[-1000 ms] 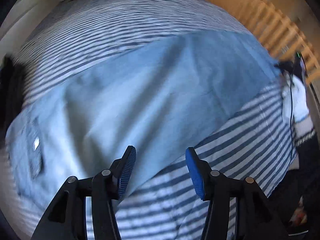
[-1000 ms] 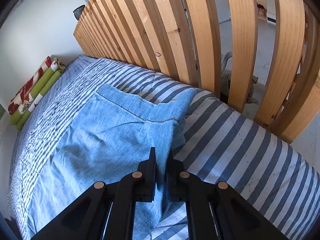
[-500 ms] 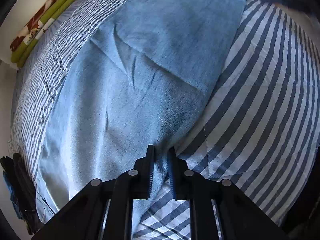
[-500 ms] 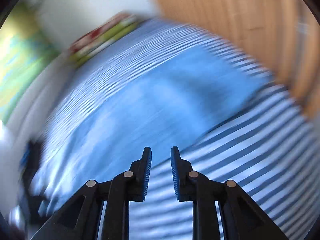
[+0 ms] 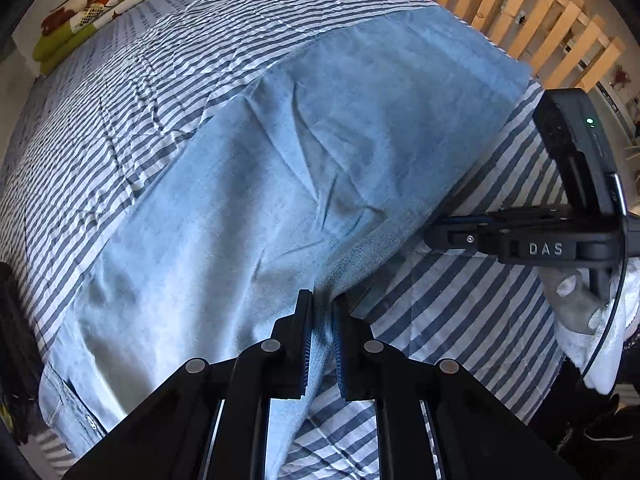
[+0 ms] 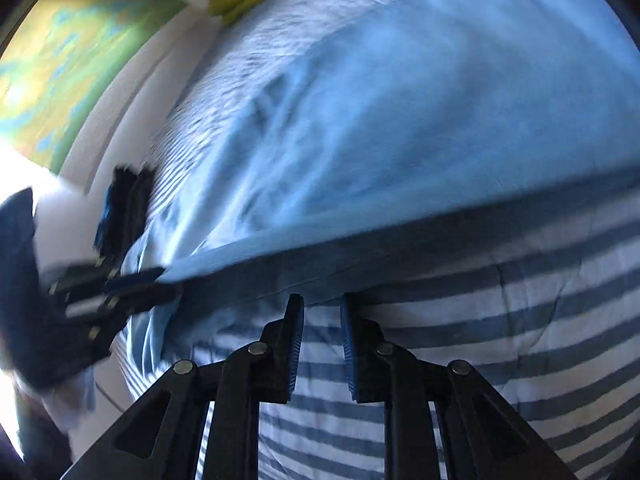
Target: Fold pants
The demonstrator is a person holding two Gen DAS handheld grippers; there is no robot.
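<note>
Light blue jeans [image 5: 280, 160] lie spread across a striped bed, one leg folded over so a darker layer lies on top. My left gripper [image 5: 322, 300] is shut on the jeans' near edge, with denim pinched between its blue pads and lifted into a ridge. My right gripper [image 5: 434, 234] comes in from the right, its tips at the same edge further along. In the blurred right wrist view the right gripper [image 6: 322, 308] stands open by a narrow gap. Only striped sheet shows between its pads, and the jeans [image 6: 400, 120] begin just past the tips. The left gripper [image 6: 160, 280] shows at the left, on the edge.
The striped sheet [image 5: 460, 340] covers the bed. A wooden slat railing [image 5: 520, 12] runs along the far right side. A rolled green and red cushion [image 5: 100, 8] lies at the head. Dark cloth [image 5: 12, 340] sits at the left edge. A painting [image 6: 60, 60] hangs on the wall.
My left gripper closed from wide open onto the jeans' near edge and lifted it slightly. My right gripper let go of the hem by the railing and swung along the bed to the near edge.
</note>
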